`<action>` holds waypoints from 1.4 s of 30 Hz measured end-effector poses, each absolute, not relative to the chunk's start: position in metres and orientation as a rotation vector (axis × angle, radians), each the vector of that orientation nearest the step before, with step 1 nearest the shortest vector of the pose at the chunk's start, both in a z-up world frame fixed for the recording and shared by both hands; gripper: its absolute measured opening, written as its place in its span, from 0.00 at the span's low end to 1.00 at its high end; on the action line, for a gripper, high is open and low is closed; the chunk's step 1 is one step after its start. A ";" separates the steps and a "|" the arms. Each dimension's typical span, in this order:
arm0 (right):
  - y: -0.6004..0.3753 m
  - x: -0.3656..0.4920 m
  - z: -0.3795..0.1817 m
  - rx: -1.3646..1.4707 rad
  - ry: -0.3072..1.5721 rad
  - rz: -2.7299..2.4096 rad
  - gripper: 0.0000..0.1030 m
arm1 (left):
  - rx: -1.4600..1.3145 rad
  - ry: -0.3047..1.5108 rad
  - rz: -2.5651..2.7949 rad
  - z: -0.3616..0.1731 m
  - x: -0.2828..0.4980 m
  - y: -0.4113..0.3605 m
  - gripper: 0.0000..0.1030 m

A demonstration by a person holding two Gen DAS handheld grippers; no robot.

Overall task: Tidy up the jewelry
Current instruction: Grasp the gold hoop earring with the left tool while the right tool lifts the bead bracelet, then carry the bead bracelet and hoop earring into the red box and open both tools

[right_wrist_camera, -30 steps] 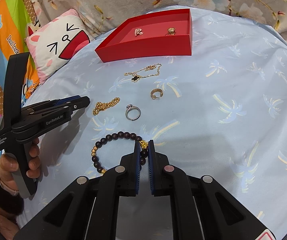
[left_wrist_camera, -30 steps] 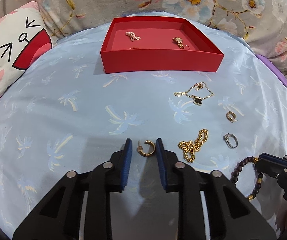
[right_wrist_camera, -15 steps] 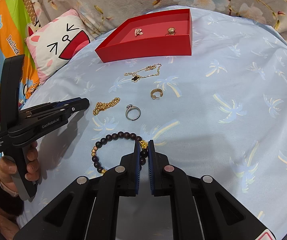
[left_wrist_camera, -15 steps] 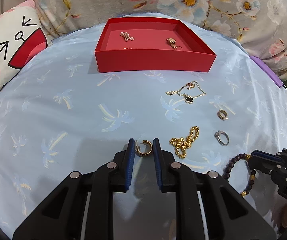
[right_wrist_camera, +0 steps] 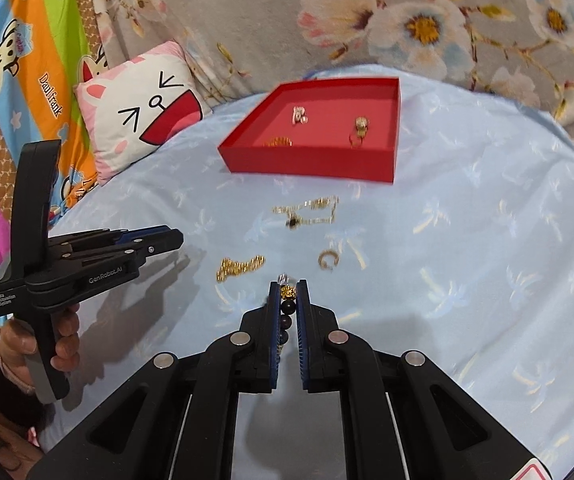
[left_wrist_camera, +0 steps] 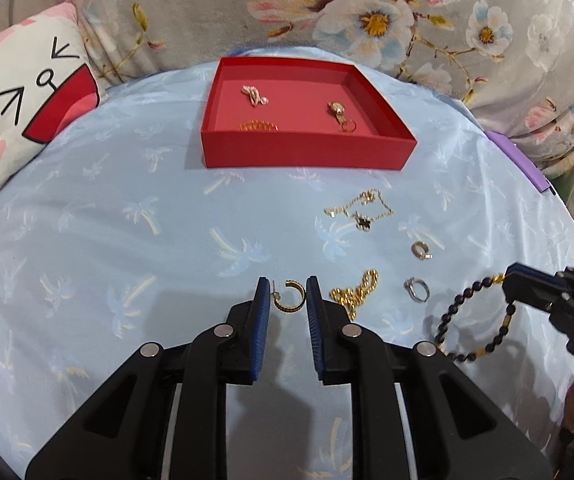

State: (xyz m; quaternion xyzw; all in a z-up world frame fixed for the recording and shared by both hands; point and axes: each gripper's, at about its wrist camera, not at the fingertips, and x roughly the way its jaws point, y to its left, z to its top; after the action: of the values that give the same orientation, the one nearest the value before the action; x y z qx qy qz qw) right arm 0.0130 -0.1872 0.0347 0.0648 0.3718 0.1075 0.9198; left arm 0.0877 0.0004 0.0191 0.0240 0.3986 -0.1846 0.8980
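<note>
My left gripper (left_wrist_camera: 287, 285) is shut on a gold hoop earring (left_wrist_camera: 289, 307), which spans the gap between its blue pads just above the cloth. My right gripper (right_wrist_camera: 288, 285) is shut on a dark bead bracelet (right_wrist_camera: 289, 307). In the left wrist view the bracelet (left_wrist_camera: 453, 306) hangs in a loop from the right gripper (left_wrist_camera: 507, 280) at the right. The red box (left_wrist_camera: 307, 154) stands at the back and holds three gold pieces. A clover necklace (left_wrist_camera: 361, 213), a small hoop (left_wrist_camera: 421, 250), a gold chain (left_wrist_camera: 355, 290) and a silver ring (left_wrist_camera: 417, 289) lie on the blue cloth.
A cat-face pillow (left_wrist_camera: 27, 112) leans at the back left, and floral fabric (left_wrist_camera: 367, 20) rises behind the box. A purple edge (left_wrist_camera: 527, 164) shows at the right. In the right wrist view a hand (right_wrist_camera: 27, 344) holds the left gripper (right_wrist_camera: 177, 240) beside a striped cartoon blanket (right_wrist_camera: 27, 60).
The left jaws closed on the hoop earring and then rose with it. The right gripper lifted the bead bracelet off the cloth, so it now hangs. Both views see deeper into the box.
</note>
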 end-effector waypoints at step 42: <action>-0.197 0.322 0.027 0.041 0.812 0.061 0.09 | 0.082 0.801 -0.294 0.030 0.352 -0.059 0.20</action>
State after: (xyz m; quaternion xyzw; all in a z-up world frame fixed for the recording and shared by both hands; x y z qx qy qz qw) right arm 0.3219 -0.1971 0.0270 0.0199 0.3949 0.0296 0.9180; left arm 0.3522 -0.0593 0.0302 0.0397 0.3884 -0.1424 0.9095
